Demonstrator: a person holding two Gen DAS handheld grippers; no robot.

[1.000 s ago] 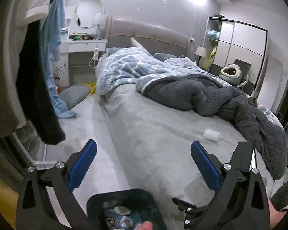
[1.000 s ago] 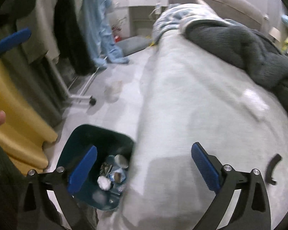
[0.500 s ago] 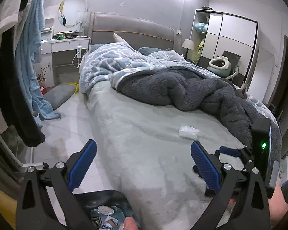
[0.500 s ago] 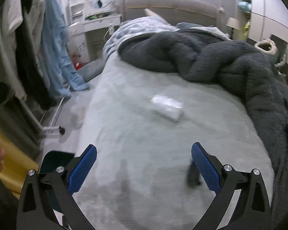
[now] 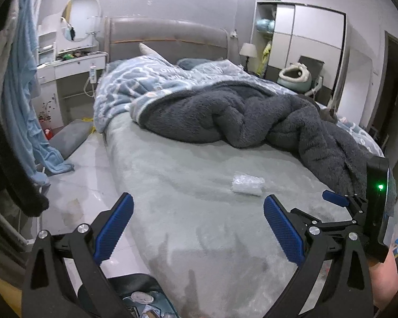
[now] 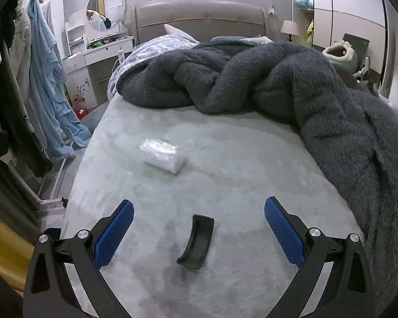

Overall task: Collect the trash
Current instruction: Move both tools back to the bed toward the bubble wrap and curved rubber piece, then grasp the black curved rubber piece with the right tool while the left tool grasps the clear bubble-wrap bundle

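A crumpled clear plastic wrapper (image 6: 163,154) (image 5: 248,183) lies on the pale grey bed sheet (image 6: 225,164). A small curved black plastic piece (image 6: 196,241) rests on the sheet nearer to me, between the fingers of my right gripper (image 6: 199,234), which is open and holds nothing. My left gripper (image 5: 199,229) is open too and hovers over the bed's near left corner. Below it, a dark teal bin (image 5: 143,295) with several bits of trash shows at the frame's bottom edge. The right gripper's body (image 5: 358,212) appears at the right of the left wrist view.
A dark grey fluffy blanket (image 6: 278,79) and a blue patterned duvet (image 5: 151,84) are heaped across the far half of the bed. Clothes (image 6: 47,79) hang on a rack at the left. A white dresser (image 5: 71,69) and wardrobe (image 5: 305,42) stand at the back.
Both grippers have swung away from the bin by the floor up toward the bed. The wrapper is now nearer, and the black piece has come into the right wrist view.
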